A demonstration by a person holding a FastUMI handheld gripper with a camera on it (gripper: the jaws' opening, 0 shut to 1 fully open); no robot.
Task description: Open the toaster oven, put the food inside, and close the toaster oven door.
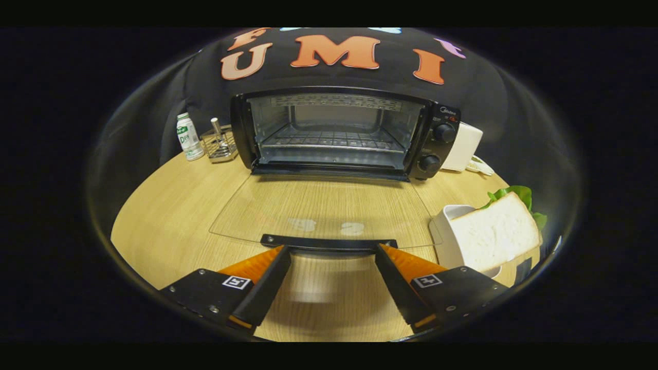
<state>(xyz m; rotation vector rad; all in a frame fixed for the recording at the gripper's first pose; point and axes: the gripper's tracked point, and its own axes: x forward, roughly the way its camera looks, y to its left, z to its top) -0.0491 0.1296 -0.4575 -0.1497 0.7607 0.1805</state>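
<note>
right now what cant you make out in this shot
- Sandwich: the white holder hides its near end, and its far end is cut off by the picture's edge.
- Bottle label: too small to read.
- Wire basket: its contents are too small to name.
- White object behind the toaster oven: mostly hidden by it.
- Gripper: open at the door handle; contact unclear.

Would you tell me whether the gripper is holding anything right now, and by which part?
Nothing is held: the gripper is open, its fingers spread beside the lowered oven door's handle.
</note>
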